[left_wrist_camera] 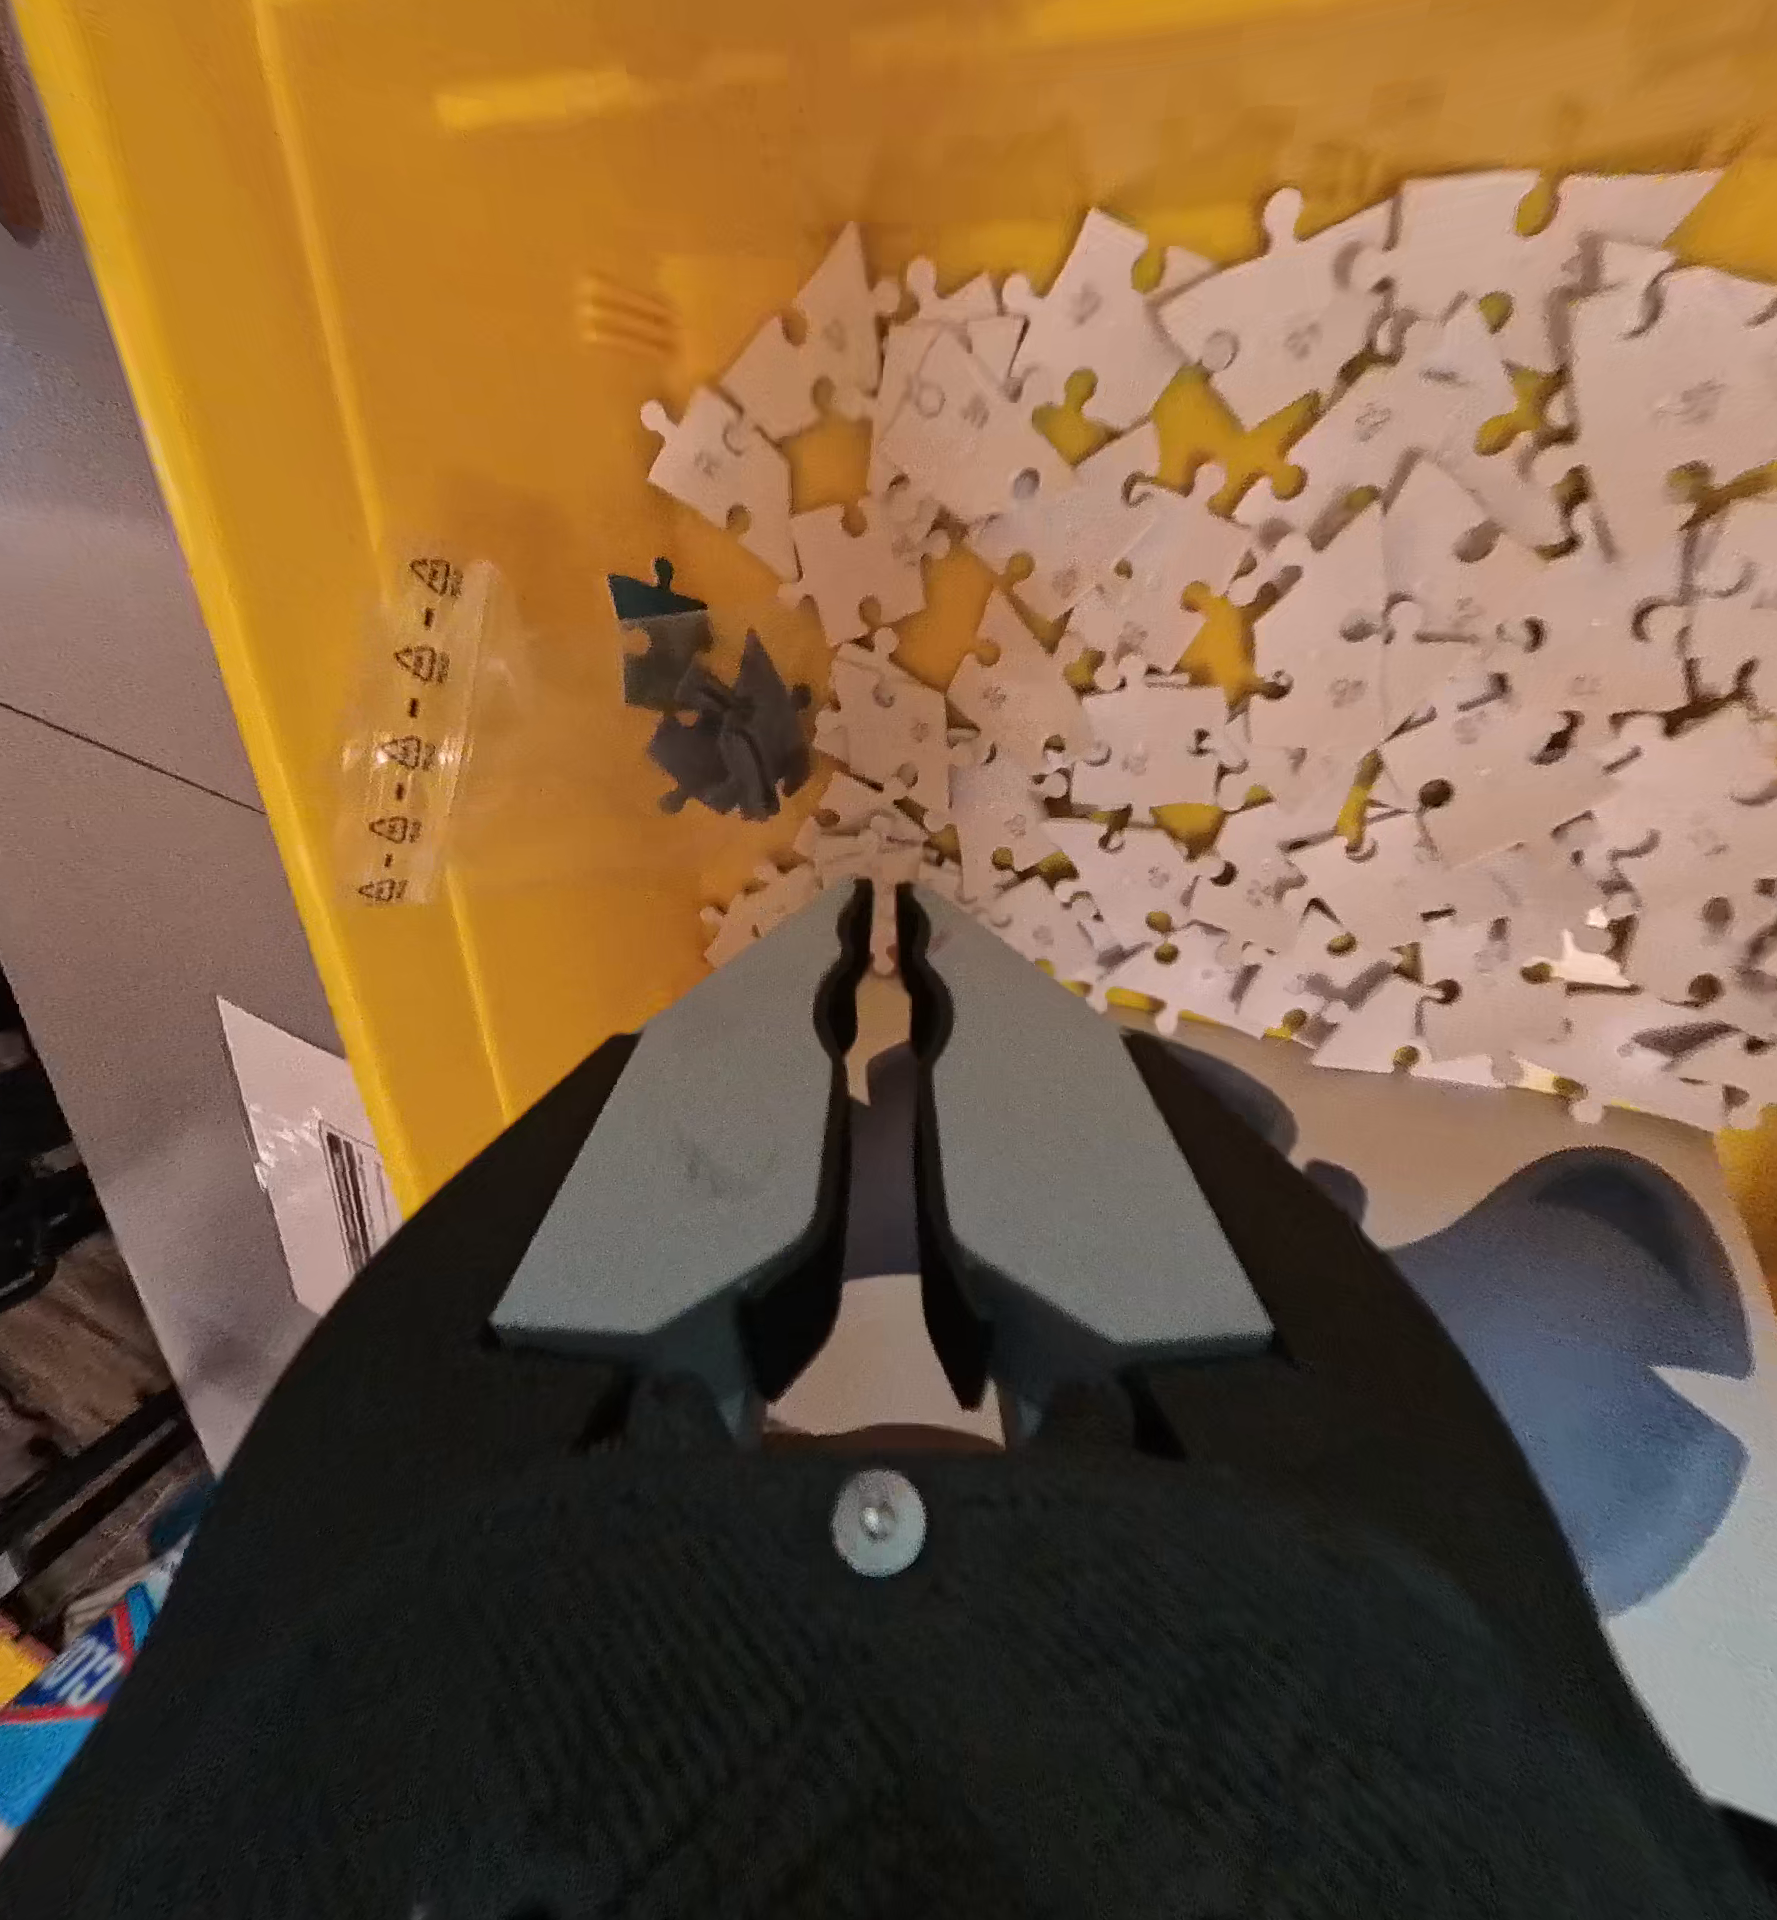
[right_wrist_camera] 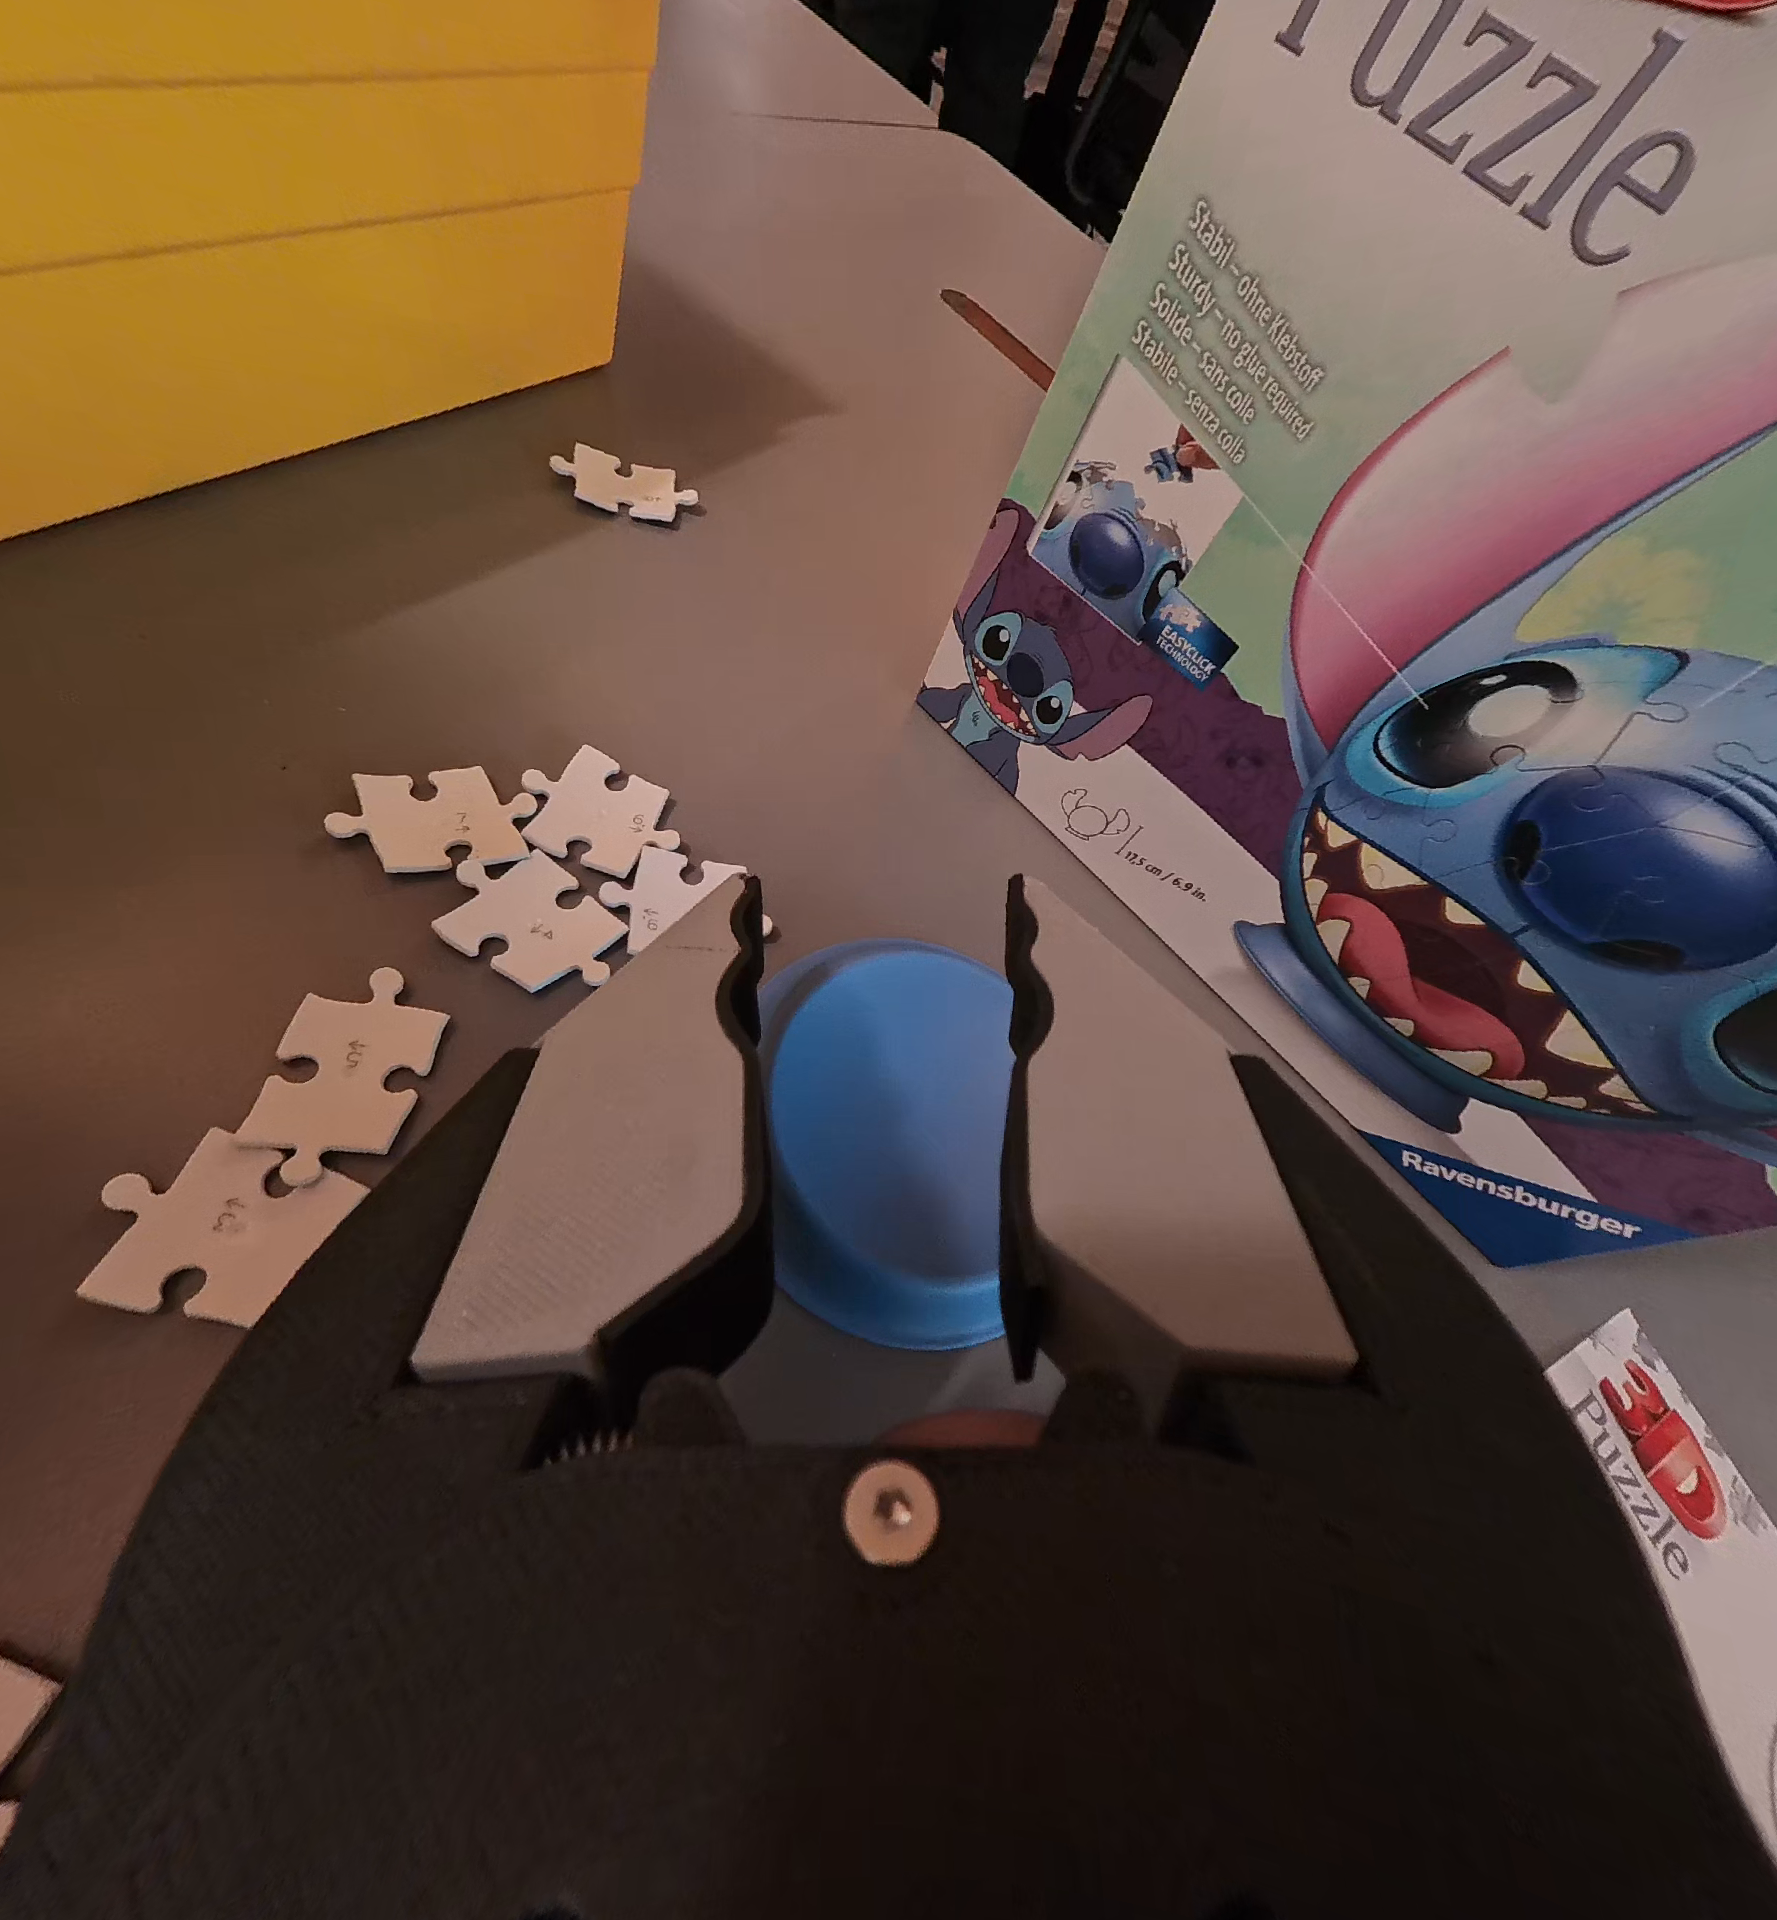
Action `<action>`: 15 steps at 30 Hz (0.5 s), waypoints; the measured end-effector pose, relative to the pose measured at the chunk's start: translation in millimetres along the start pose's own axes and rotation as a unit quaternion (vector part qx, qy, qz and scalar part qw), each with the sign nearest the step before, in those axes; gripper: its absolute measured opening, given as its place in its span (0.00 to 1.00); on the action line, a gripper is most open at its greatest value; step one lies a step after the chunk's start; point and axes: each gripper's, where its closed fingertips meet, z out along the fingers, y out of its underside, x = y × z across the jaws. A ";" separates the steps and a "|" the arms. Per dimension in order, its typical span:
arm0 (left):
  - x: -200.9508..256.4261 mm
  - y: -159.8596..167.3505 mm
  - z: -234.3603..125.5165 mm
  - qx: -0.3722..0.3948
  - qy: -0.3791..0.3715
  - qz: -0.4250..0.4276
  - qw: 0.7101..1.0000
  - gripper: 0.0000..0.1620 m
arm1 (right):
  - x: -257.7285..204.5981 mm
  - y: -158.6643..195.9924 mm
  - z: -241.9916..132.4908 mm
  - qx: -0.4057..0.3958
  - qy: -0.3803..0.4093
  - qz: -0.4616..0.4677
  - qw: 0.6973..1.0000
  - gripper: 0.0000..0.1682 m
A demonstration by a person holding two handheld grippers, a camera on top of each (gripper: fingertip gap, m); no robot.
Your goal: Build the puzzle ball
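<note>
My left gripper reaches into a yellow bin holding a heap of white, face-down puzzle pieces. Its jaws are almost closed, pinching the edge of a pale puzzle piece at the near edge of the heap. A few dark pieces lie apart, left of the heap. My right gripper is open above the grey table. A blue rounded plastic part shows between its fingers, apparently lying below them. Several white numbered pieces lie on the table to its left.
The puzzle box stands upright to the right of my right gripper, with a leaflet in front of it. The yellow bin's outer wall is at the back left. A blue-grey ear-shaped part lies beside the bin. The grippers' ends are close to 30 cm from one another.
</note>
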 end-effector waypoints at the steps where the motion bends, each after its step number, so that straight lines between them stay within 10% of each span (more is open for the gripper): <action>1: 1.4 8.1 4.9 -0.023 0.001 0.006 1.000 0.01 | 0.0 0.0 0.0 0.000 0.000 0.000 1.000 0.26; 9: 10.7 41.3 31.9 -0.161 -0.002 0.033 0.986 0.00 | 0.6 -0.1 -0.3 0.000 0.001 0.001 1.000 0.26; 15: 53.6 19.7 24.6 -0.113 0.073 0.097 0.986 0.00 | 0.9 -0.1 -0.4 0.000 0.000 0.002 1.000 0.26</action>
